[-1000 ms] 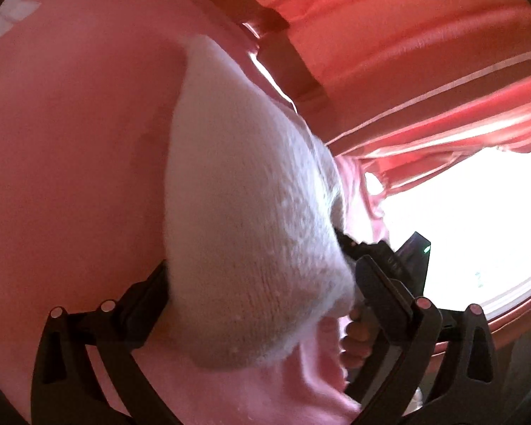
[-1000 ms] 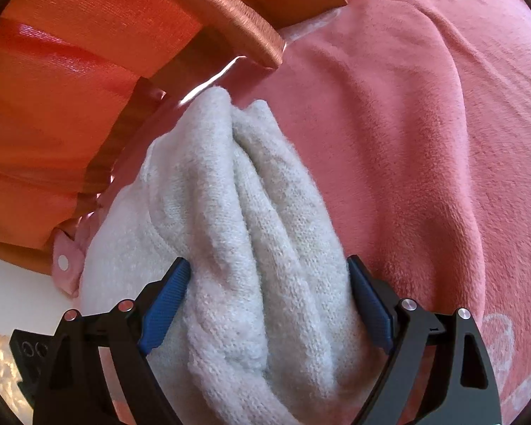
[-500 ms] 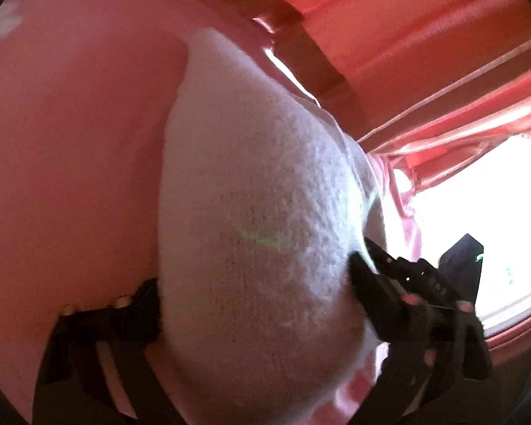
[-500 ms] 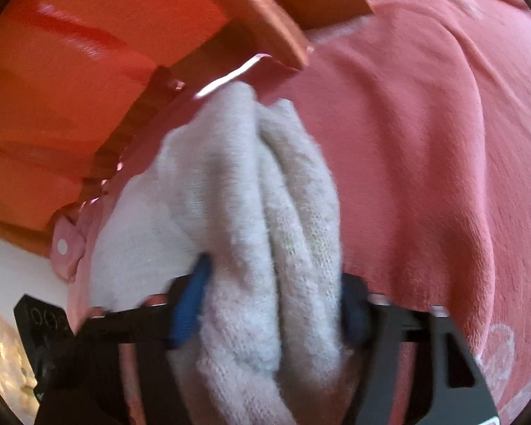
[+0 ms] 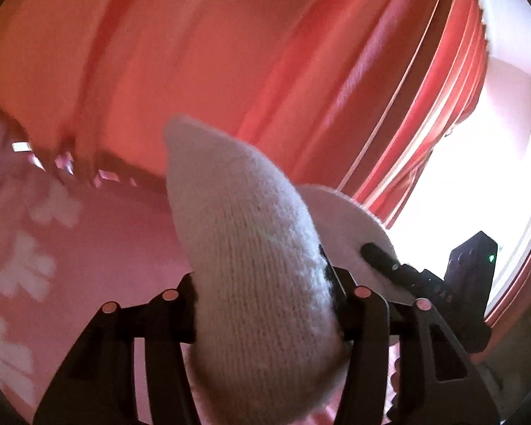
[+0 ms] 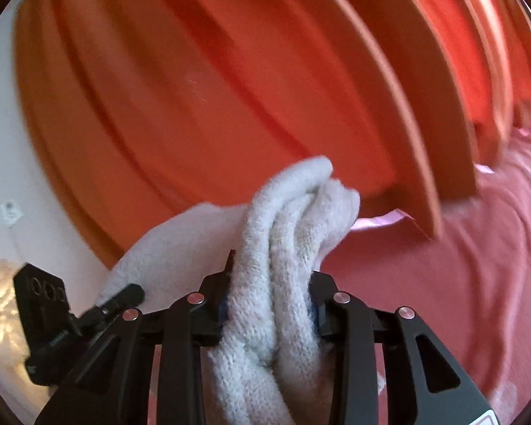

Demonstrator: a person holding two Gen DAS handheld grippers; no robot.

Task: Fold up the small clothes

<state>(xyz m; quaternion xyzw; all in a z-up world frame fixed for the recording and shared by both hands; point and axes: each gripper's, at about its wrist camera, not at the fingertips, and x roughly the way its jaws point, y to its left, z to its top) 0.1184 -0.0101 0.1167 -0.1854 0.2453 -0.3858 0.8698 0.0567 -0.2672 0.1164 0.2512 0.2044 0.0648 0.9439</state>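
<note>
- Two grippers grip one white knitted garment (image 5: 255,283) between them, each at its own end; the cloth hangs clear above the pink bedspread (image 5: 99,248) and bridges from one tool to the other
- In the left wrist view, the left gripper (image 5: 265,304) has its black jaws pressed into a thick, rounded fold of the knit; the jaws are closing, standing about half apart with the wool bulging out in front of and below them
- Just to the right in that view the right gripper (image 5: 382,262) reaches in from the side and bites the far part of the same cloth; a bright window (image 5: 478,184) glares behind it
- Red curtains (image 5: 301,71) fill the upper part of both views, blurred
- In the right wrist view, the right gripper (image 6: 270,304) is narrowed onto a bunched, twisted roll of the knit, its jaws closing; blue pads (image 6: 224,306) dig into the wool on both sides
- At the left edge of that view the left gripper (image 6: 124,295) holds the other end; a white wall (image 6: 3,141) lies behind
</note>
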